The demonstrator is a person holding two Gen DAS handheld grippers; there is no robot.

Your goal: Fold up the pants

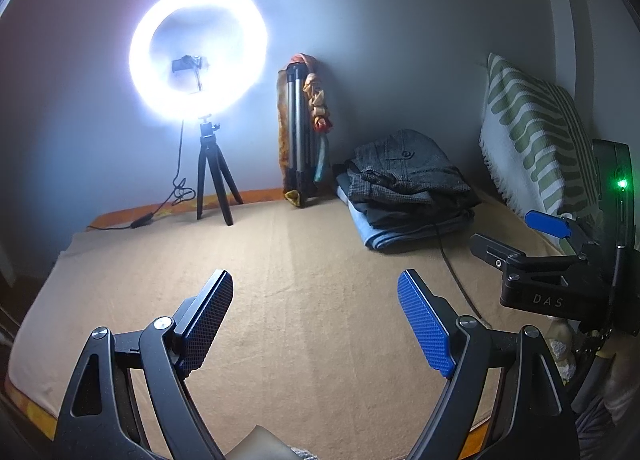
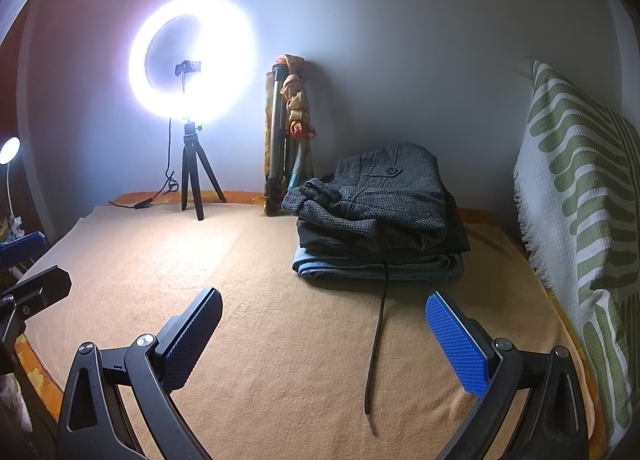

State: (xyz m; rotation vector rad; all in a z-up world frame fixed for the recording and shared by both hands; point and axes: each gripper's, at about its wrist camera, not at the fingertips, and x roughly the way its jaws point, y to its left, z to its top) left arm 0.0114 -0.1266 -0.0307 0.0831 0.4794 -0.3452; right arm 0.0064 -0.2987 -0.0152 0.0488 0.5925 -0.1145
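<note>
A stack of folded pants [image 1: 408, 187] lies on the tan blanket [image 1: 304, 268] at the back right, near the wall; grey checked pants are on top, dark ones under them, light blue ones at the bottom. The stack also shows in the right wrist view [image 2: 380, 215], with a dark drawstring [image 2: 378, 340] trailing forward from it. My left gripper [image 1: 316, 292] is open and empty above the bare blanket. My right gripper [image 2: 324, 316] is open and empty in front of the stack; it also shows at the right of the left wrist view [image 1: 516, 236].
A lit ring light on a small black tripod [image 1: 200, 71] stands at the back left with its cable. A folded tripod with a cloth [image 1: 300, 131] leans on the wall. A green and white striped pillow [image 2: 584, 219] stands along the right side.
</note>
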